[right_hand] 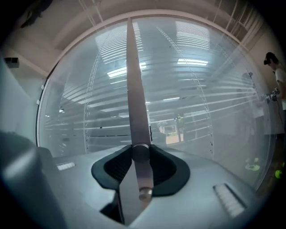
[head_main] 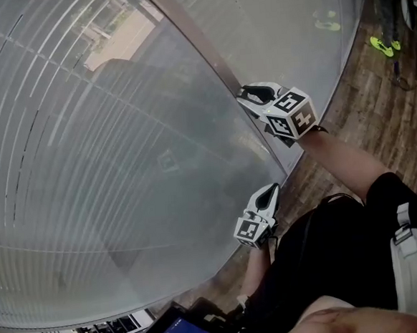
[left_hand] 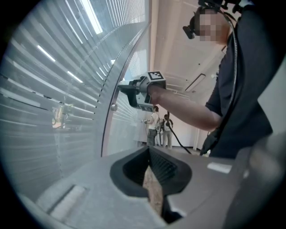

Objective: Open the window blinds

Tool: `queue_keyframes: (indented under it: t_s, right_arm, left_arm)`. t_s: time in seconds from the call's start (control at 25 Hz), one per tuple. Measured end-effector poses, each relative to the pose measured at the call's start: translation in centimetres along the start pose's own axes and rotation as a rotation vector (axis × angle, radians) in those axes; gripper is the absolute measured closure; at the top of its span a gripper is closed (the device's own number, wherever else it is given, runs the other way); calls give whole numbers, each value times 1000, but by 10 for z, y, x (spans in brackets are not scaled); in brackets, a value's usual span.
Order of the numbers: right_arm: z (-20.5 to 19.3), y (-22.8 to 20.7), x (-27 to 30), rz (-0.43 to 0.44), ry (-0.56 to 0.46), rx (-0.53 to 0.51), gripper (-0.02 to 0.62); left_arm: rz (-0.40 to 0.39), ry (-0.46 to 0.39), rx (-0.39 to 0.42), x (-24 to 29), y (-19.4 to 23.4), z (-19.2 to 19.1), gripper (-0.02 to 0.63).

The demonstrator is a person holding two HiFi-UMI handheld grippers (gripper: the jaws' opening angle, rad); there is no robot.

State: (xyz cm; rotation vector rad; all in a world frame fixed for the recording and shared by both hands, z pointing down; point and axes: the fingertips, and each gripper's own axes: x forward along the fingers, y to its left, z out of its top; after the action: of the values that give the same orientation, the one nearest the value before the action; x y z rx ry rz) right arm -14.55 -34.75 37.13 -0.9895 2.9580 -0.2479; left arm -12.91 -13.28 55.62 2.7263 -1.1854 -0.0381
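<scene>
Blinds [head_main: 87, 179]: lowered across the window, slats part-tilted, outdoors showing hazily between them
Wand [right_hand: 135, 89]: hanging beside the blinds, clamped in the jaws of the right gripper [head_main: 252, 94]
Left gripper [head_main: 272, 191]: jaws together, empty
Progress: apparently midway; slats not yet fully open, wand twisting remains

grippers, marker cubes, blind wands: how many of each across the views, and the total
grey two-jaw grippers: 2 (left gripper, right gripper)
black-and-white marker cubes: 2
thin metal blind wand, clamped between the right gripper's jaws: 1
total: 5
</scene>
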Motion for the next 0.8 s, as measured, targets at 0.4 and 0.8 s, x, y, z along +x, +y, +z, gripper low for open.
queue_keyframes:
  t_s: [0.4, 0.8]
  right_arm:
    - [0, 0, 0, 4, 3, 12, 468]
    - [0, -1, -2, 43, 1, -7, 443]
  left_arm:
    - [1, 3, -3, -2, -1, 0, 604]
    - [3, 18, 4, -2, 0, -4, 604]
